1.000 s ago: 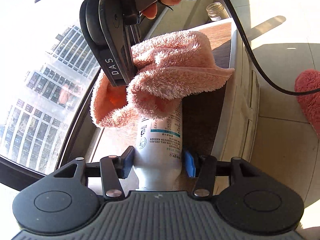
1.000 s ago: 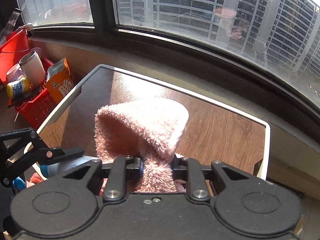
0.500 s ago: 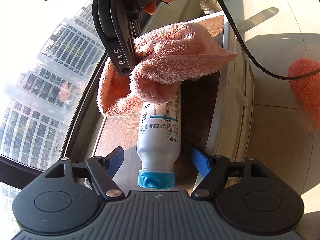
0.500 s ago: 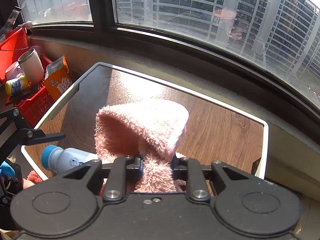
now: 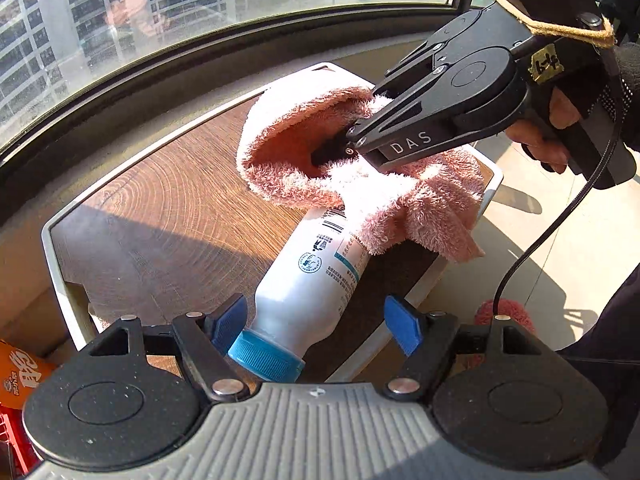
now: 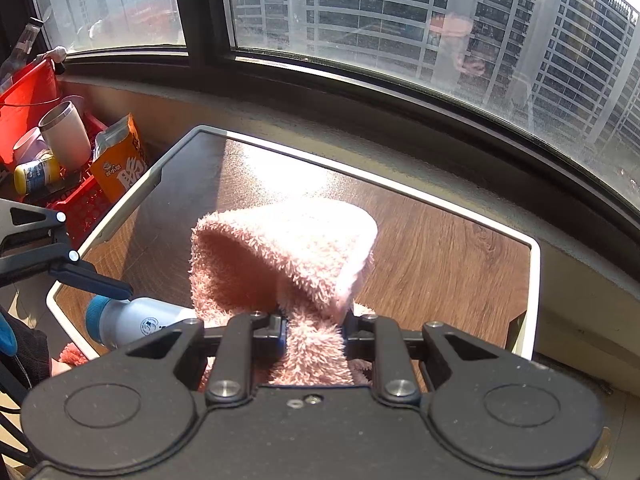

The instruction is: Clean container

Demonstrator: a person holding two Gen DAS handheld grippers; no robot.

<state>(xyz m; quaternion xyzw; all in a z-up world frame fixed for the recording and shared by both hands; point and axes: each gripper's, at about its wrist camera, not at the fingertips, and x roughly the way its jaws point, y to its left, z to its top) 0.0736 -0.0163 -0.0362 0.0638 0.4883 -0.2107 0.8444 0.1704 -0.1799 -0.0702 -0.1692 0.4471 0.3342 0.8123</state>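
Note:
A white plastic bottle (image 5: 316,280) with a blue cap (image 5: 266,358) lies on its side on the wood-topped table (image 5: 180,208), cap toward the left wrist camera. My left gripper (image 5: 318,326) stands open, its blue pads on either side of the bottle's neck, not squeezing it. A fluffy pink cloth (image 5: 360,184) drapes over the bottle's far end. My right gripper (image 6: 314,326) is shut on the pink cloth (image 6: 288,252). In the right wrist view the bottle (image 6: 136,322) pokes out to the left under the cloth.
The table has a raised white rim (image 6: 534,292) and stands beside a dark window ledge (image 6: 360,108). A red basket (image 6: 32,96) with a steel cup (image 6: 66,134), a small yellow bottle and an orange snack bag (image 6: 120,160) sits to the left. A hand (image 5: 552,128) holds the right gripper.
My left gripper let go of the bottle, opened and drew back toward the cap, swinging round to the table's left. The bottle now lies free. The right gripper kept hold of the cloth.

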